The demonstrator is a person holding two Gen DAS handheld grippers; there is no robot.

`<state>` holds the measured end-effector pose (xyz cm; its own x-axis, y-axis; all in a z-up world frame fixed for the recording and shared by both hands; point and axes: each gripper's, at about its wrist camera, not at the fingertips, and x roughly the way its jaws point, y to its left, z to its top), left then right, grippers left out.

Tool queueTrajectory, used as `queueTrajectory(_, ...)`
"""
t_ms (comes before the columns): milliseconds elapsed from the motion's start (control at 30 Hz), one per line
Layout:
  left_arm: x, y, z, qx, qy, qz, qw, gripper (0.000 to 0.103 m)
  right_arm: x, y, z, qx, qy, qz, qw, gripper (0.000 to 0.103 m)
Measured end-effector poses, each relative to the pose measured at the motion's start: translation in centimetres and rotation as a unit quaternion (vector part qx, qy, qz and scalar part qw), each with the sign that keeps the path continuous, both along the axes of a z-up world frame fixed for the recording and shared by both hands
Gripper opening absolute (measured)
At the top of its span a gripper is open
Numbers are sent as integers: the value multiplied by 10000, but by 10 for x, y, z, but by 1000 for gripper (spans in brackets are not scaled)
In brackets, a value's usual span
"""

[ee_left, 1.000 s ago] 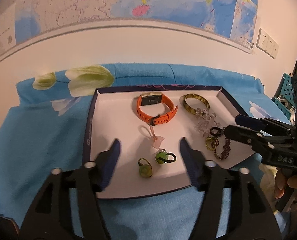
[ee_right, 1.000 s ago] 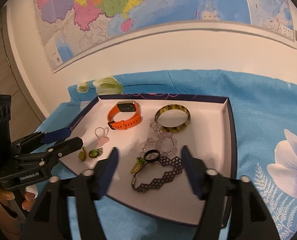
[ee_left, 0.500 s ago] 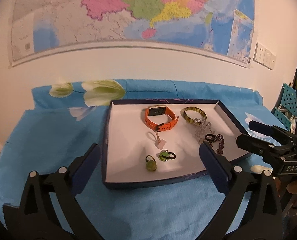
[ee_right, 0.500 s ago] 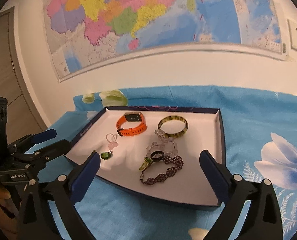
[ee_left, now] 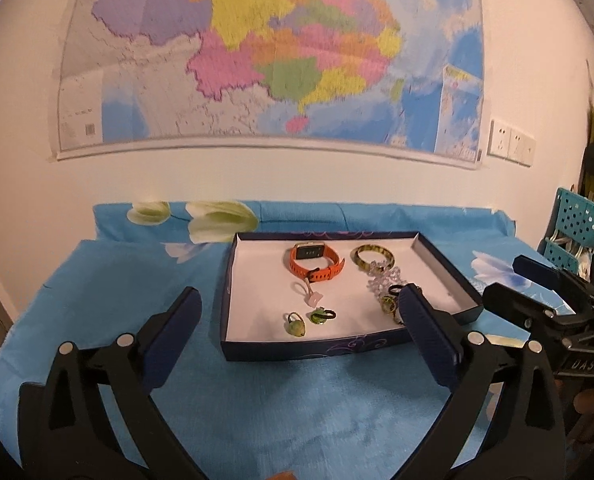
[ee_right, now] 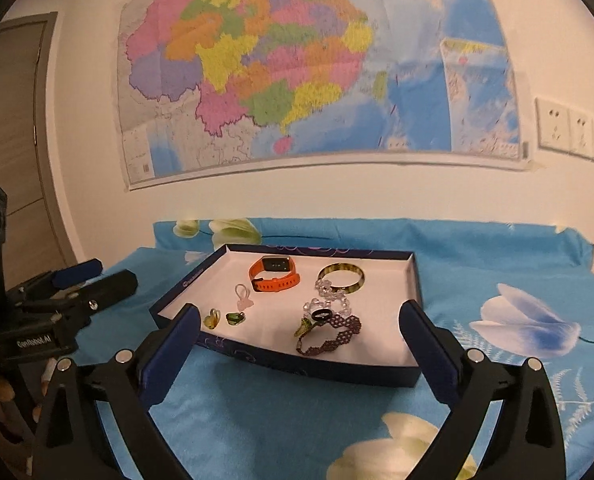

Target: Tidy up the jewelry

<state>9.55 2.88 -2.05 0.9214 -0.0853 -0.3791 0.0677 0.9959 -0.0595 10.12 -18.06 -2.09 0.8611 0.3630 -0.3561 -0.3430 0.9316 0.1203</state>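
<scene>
A dark blue tray [ee_left: 297, 350] with a white floor lies on the blue flowered cloth. In it are an orange watch [ee_left: 315, 262], a yellow-green bangle [ee_left: 374, 258], clear beads [ee_left: 385, 278], a pink charm [ee_left: 312, 299], two green rings [ee_left: 296, 325] and a dark bead bracelet [ee_right: 331, 334]. My left gripper [ee_left: 297, 316] is open and empty, held back from the tray's near wall. My right gripper [ee_right: 297, 328] is open too, nothing between its fingers, hovering before the tray [ee_right: 297, 364]. Each gripper shows at the edge of the other's view.
A wall with a large coloured map [ee_left: 273, 52] rises behind the table. A teal perforated basket [ee_left: 575, 226] stands at the far right, sockets [ee_right: 569, 130] on the wall, a wooden door [ee_right: 13, 120] at the left. Blue cloth [ee_left: 297, 408] spreads in front of the tray.
Both grippers opened wide and pulled back and up from over the tray. The jewelry lies where it was; more wall and map shows now.
</scene>
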Motion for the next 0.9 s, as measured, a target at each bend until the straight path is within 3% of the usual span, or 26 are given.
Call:
queueTrajectory(267, -26, -3, 5, 7, -274, 36, 9996, 97, -28, -1, 3, 10, -365, -41, 9993, 96)
queueTrajectory(900, -51, 0, 7, -43, -431, 68, 9990, 97, -54, 0, 7, 57, -491, -102, 9987, 96)
